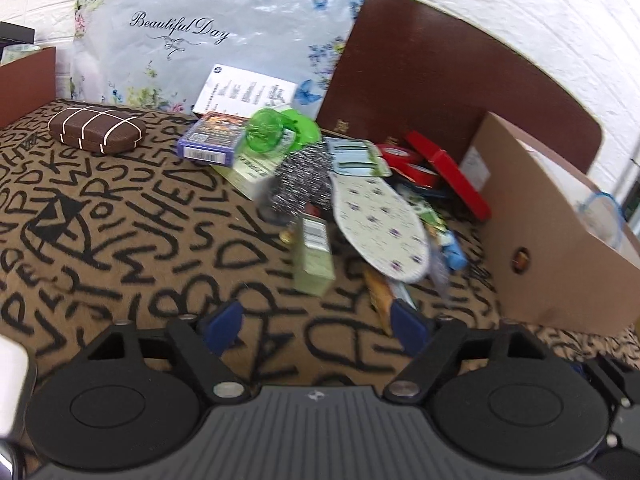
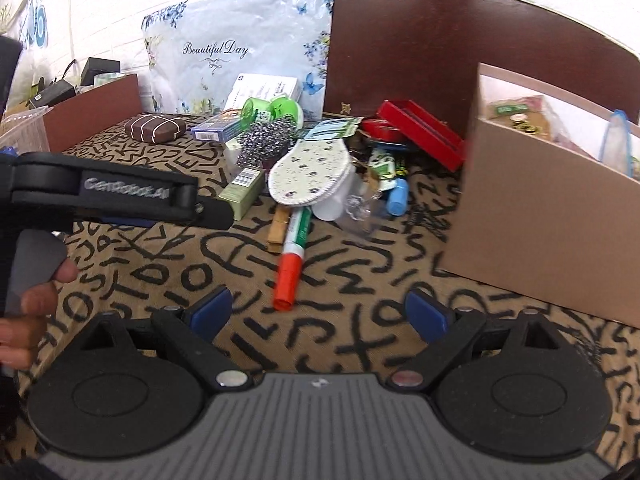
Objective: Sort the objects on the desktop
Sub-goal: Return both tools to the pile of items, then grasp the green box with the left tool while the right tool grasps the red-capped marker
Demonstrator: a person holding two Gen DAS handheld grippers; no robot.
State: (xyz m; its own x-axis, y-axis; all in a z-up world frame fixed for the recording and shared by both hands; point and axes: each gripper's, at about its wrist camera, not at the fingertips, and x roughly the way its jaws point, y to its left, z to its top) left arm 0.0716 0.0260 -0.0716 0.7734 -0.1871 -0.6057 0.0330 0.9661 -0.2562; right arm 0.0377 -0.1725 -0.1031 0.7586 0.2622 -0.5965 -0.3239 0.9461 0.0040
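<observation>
Right wrist view shows the right gripper [image 2: 318,314] with jaws apart and empty, just short of the red-capped green-and-white marker [image 2: 294,254], apparently lined up to grasp it for the cardboard box [image 2: 540,216] to its right.

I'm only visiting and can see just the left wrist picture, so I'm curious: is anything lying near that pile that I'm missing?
Observer: Yes. A marker with a red cap lies on the cloth, just in front of the insole.
Operator: Can you see the gripper that I'm looking from?
Observer: Yes. The left gripper shows side-on at the picture's left edge, with a hand on its handle.
Operator: What's inside the cardboard box?
Observer: Something with a green label lies in the box, towards the back; it is too blurred to name.
</observation>
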